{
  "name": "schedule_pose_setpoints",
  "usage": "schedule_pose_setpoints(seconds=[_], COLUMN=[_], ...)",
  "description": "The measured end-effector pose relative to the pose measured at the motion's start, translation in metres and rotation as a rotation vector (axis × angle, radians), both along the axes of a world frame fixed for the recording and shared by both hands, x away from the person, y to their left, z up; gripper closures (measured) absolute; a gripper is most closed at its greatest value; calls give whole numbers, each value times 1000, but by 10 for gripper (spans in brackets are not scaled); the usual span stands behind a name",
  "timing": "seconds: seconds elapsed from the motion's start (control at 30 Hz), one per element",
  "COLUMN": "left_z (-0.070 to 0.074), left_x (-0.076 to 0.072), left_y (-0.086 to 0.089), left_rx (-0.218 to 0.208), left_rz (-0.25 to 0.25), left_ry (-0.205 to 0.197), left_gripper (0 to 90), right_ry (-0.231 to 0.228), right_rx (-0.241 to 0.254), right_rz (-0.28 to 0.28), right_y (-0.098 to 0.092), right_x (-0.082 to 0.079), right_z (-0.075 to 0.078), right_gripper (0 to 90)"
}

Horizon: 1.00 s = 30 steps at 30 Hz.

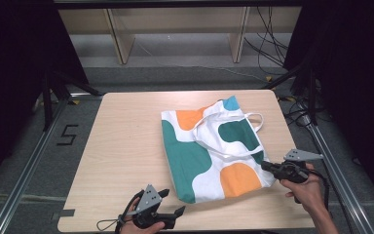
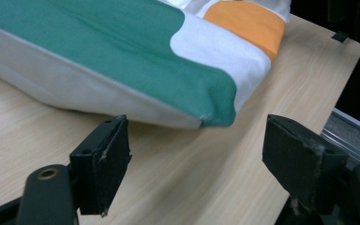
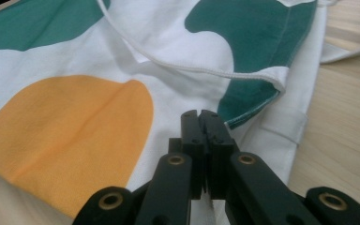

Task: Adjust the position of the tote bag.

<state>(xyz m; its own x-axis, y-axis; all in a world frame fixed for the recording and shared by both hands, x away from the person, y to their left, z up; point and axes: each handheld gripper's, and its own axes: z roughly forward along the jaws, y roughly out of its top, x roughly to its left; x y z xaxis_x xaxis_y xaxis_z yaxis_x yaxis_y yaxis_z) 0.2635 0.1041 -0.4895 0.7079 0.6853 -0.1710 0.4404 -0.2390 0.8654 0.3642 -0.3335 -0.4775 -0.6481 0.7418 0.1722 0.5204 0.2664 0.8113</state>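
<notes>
- While your left gripper [image 1: 174, 202] sits at the near edge of the table [image 1: 121, 146], its jaws are spread wide with nothing between them.
- Your left hand [image 1: 143, 224] wraps the gripper's body from below, and the grey three-cornered plate [image 1: 149, 197] stands on top of it.
- Along the left gripper view, your two pads [image 2: 104, 161] frame bare wood, and the near green corner of the tote bag [image 2: 136, 51] lies just beyond them, not touching either pad.
- You have the tote bag [image 1: 214, 151] lying flat on the middle-right of the table, its white cloth patterned with green, orange and a small blue patch.
- Its closed bottom edge points toward your side; its mouth and the white handles [image 1: 253, 119] point to the far right side.
- One handle loop lies across the bag's face, the other spills past the bag's edge onto the wood.
- Your right gripper [image 1: 265, 165] meets the bag's right edge, near the orange patch at the lower right corner.
- From the right gripper view, your right gripper [image 3: 200, 117] has its jaws pressed together; a sliver of white cloth shows low in the seam between them, so they appear to pinch the bag's edge, though the contact itself is mostly hidden.
- Just past those tips you can see a folded green flap [image 3: 251, 96] with a white hem, and the orange patch [image 3: 70, 131] to their left.
- Your right hand [image 1: 307, 187] holds that gripper over the table's right near corner.
</notes>
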Motion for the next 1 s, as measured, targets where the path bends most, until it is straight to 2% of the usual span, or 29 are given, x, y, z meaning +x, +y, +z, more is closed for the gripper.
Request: schedule_pose_setpoints(seconds=[0.07, 0.1, 0.13, 0.17, 0.27, 0.3, 0.33, 0.37, 0.4, 0.43, 0.47, 0.5, 0.53, 0.57, 0.6, 0.63, 0.67, 0.7, 0.73, 0.77, 0.8, 0.83, 0.9, 0.93, 1.0], left_z=[-1, -1, -2, -2, -2, -2, -4, -4, -5, -5, -6, -5, -4, -4, -3, -3, -3, -3, -3, -2, -2, -3, -3, -4, -4], left_x=[4, 6, 7, 9, 15, 17, 20, 23, 27, 27, 31, 38, 41, 41, 47, 51, 61, 66, 70, 76, 76, 85, 89, 98, 107], left_y=[-1, -1, -1, -1, 1, 1, 0, 3, 4, 4, 5, 10, 13, 13, 18, 21, 29, 33, 37, 42, 42, 49, 51, 56, 56], left_rx=[7, 8, 8, 20, 30, 49, 60, 103, 119, 119, 116, 122, 131, 131, 149, 137, 124, 128, 134, 137, 137, 138, 135, 142, 170], left_rz=[20, 27, 33, 48, 50, 48, 21, -5, -4, -4, 15, 23, 33, 33, 35, 62, 83, 101, 103, 121, 121, 145, 144, 148, 146], left_ry=[0, 6, 6, 1, -1, -11, -26, -44, -57, -57, -51, -63, -62, -62, -79, -69, -57, -63, -65, -67, -67, -61, -53, -47, -60], left_gripper=[239, 259, 293, 318, 421, 461, 525, 626, 658, 692, 692, 726, 741, 746, 746, 764, 766, 767, 768, 769, 770, 771, 770, 770, 771], right_ry=[-19, 2, -22, 1, -1, 0, -40, -43, -5, -5, -15, -44, -52, -52, -58, -48, -51, -69, -72, -65, -74, -96, -82, -93, -90], right_rx=[2, 3, 0, 9, 9, 22, 5, -7, 10, 10, 12, -32, -44, -44, -41, -36, -39, -46, -53, -39, -48, -50, -39, -16, -58], right_rz=[18, 22, 33, 24, 34, 37, 43, 59, 53, 53, 54, 64, 78, 78, 74, 88, 96, 102, 118, 124, 138, 156, 173, 214, 223], right_y=[4, 5, 6, 8, 9, 10, 10, 11, 13, 13, 16, 23, 26, 26, 28, 36, 40, 44, 48, 53, 59, 64, 69, 84, 96], right_x=[-1, -3, -1, -4, -5, -6, -5, -5, -8, -8, -9, -11, -12, -12, -13, -16, -18, -19, -19, -22, -23, -24, -25, -29, -32], right_z=[-1, 0, -2, -1, -1, -1, -2, -1, 0, 0, 1, 3, 3, 3, 3, 3, 4, 4, 5, 5, 5, 6, 6, 7, 7], right_gripper=[895, 895, 895, 895, 895, 895, 895, 895, 895, 895, 895, 895, 894, 894, 894, 894, 894, 893, 893, 893, 893, 895, 900, 900, 900])
